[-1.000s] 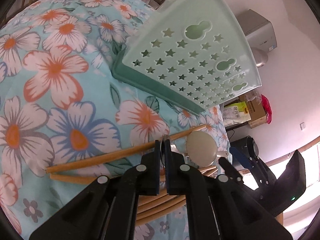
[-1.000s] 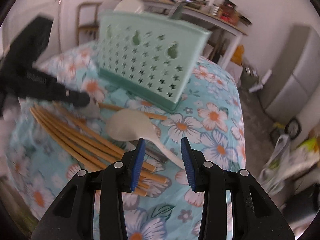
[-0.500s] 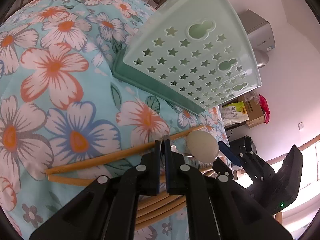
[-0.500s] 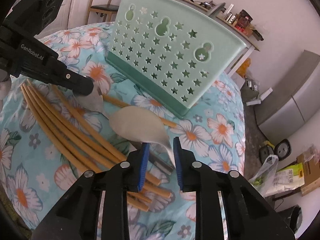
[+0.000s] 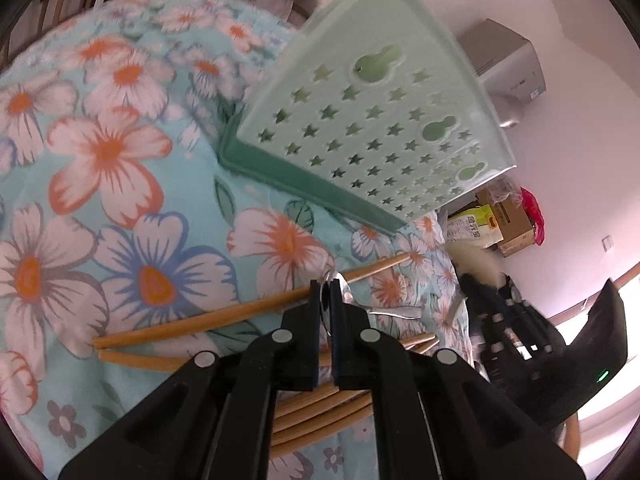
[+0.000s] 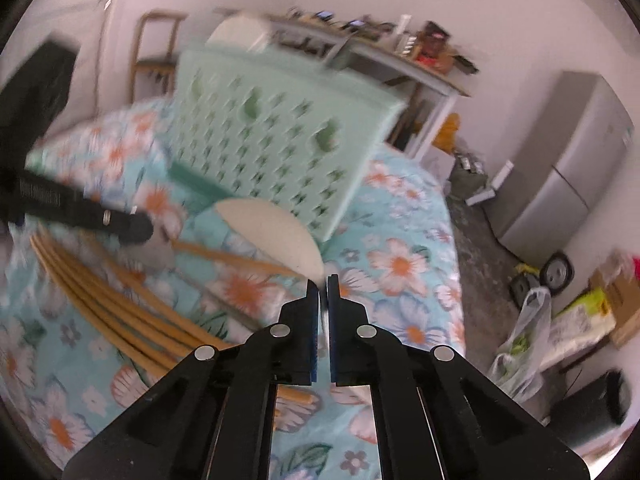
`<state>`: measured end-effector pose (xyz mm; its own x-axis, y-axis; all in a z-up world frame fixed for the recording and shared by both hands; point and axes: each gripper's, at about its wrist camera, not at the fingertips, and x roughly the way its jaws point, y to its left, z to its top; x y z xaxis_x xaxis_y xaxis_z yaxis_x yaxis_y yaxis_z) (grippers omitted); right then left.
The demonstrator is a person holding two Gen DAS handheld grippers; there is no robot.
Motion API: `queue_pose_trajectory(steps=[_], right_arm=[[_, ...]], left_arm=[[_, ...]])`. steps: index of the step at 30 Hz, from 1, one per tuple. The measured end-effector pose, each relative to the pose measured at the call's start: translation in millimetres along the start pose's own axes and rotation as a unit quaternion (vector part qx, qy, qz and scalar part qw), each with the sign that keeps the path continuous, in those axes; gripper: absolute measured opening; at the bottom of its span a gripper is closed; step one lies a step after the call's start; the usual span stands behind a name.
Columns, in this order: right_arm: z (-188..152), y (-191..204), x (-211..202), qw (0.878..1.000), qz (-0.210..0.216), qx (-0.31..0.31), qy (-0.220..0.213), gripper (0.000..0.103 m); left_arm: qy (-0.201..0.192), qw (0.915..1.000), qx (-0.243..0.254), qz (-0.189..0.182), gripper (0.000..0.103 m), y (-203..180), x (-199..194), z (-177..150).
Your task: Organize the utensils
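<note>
With your right gripper (image 6: 323, 278) pinching the white spoon (image 6: 272, 236) at centre frame and your left gripper (image 5: 327, 286) clamped on a metal spoon (image 5: 360, 304) above the chopsticks (image 6: 120, 304), lift both steadily toward the green holder (image 6: 280, 140) at upper centre.

A lived-in room with white walls

A grey refrigerator (image 6: 568, 184) stands against the right wall, a cluttered white side table (image 6: 384, 60) runs along the back, and a wooden chair (image 6: 154, 52) sits in the far left corner. Cardboard boxes (image 5: 510, 220) and a plastic bag (image 6: 520, 352) lie on the dark floor (image 6: 480, 256).
</note>
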<state>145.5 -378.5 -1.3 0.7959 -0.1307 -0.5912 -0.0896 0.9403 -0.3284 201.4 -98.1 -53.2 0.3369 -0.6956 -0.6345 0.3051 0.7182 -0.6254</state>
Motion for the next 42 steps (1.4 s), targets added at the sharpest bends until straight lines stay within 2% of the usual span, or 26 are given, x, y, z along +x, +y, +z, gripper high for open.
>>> queue_pose_trajectory(steps=[6, 13, 17, 21, 24, 28, 31, 34, 37, 42], right_arm=[[5, -40, -33, 0.991, 0.031, 0.125, -0.037, 0.002], [4, -60, -53, 0.975, 0.061, 0.202, -0.066, 0.002], [0, -69, -56, 0.966, 0.078, 0.236, -0.069, 0.002], [-4, -70, -58, 0.963, 0.085, 0.247, -0.069, 0.002], [-6, -70, -59, 0.961, 0.089, 0.253, -0.073, 0.002], [-9, -71, -56, 0.958, 0.094, 0.26, -0.074, 0.002], [-9, -71, -54, 0.957, 0.098, 0.263, -0.072, 0.002], [-10, -71, -55, 0.957, 0.098, 0.263, -0.075, 0.002], [-11, -72, -56, 0.955, 0.1, 0.267, -0.08, 0.002], [-13, -73, -55, 0.953, 0.103, 0.273, -0.081, 0.002]], left_arm=[[-0.058, 0.9956, 0.07, 0.021, 0.002, -34, -26, -1], [-0.123, 0.9809, 0.143, 0.047, 0.002, -69, -59, -4], [-0.153, 0.9746, 0.156, 0.051, 0.002, -78, -84, -2], [-0.185, 0.9675, 0.166, 0.047, 0.002, -85, -113, 4], [-0.218, 0.9579, 0.18, 0.046, 0.002, -94, -141, 15], [-0.263, 0.9409, 0.206, 0.052, 0.002, -113, -173, 30], [-0.292, 0.9246, 0.232, 0.077, 0.002, -125, -185, 41], [-0.302, 0.9099, 0.26, 0.115, 0.002, -135, -185, 49], [-0.296, 0.9027, 0.277, 0.144, 0.002, -140, -176, 57], [-0.285, 0.8987, 0.292, 0.16, 0.002, -144, -167, 60]])
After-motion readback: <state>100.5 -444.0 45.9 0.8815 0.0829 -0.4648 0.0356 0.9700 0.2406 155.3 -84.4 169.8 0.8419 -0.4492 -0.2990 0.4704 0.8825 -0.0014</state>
